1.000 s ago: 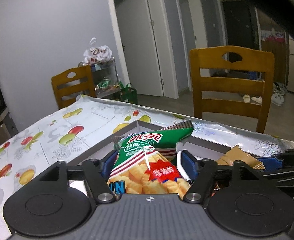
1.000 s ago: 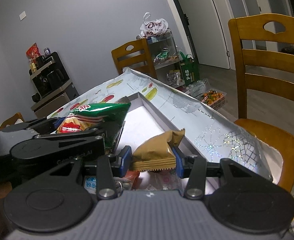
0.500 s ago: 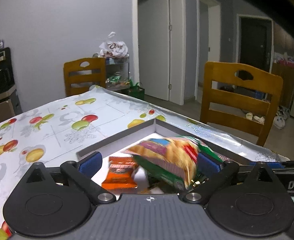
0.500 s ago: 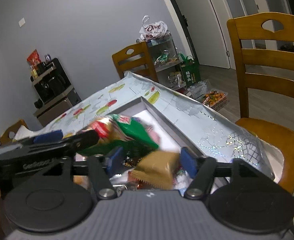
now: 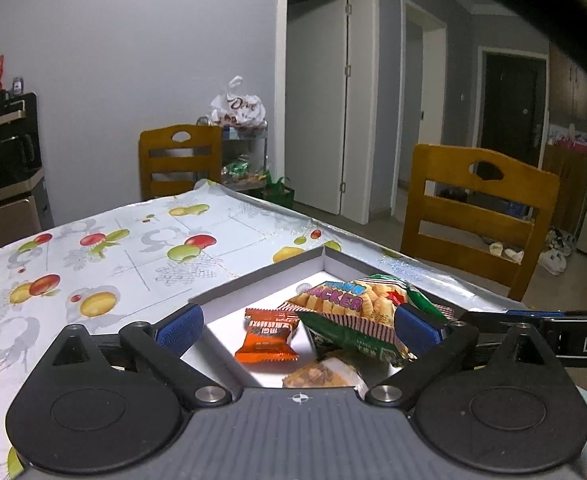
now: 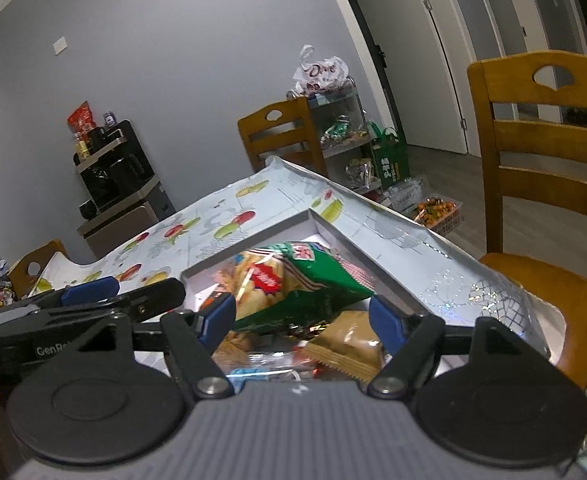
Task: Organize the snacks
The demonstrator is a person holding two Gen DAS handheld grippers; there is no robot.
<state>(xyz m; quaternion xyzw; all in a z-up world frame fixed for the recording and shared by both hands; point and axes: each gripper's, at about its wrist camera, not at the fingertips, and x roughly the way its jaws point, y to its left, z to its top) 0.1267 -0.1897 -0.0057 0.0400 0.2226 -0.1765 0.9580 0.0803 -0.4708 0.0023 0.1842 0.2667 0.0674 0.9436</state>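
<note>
Snack bag lettered "CRACKER"

The green cracker bag hides most snacks beneath it.

Left wrist view sits low and close over the tray, facing its far corner from the left. Right wrist view hovers near the same tray, angled from the right; both share the green cracker bag.
</note>
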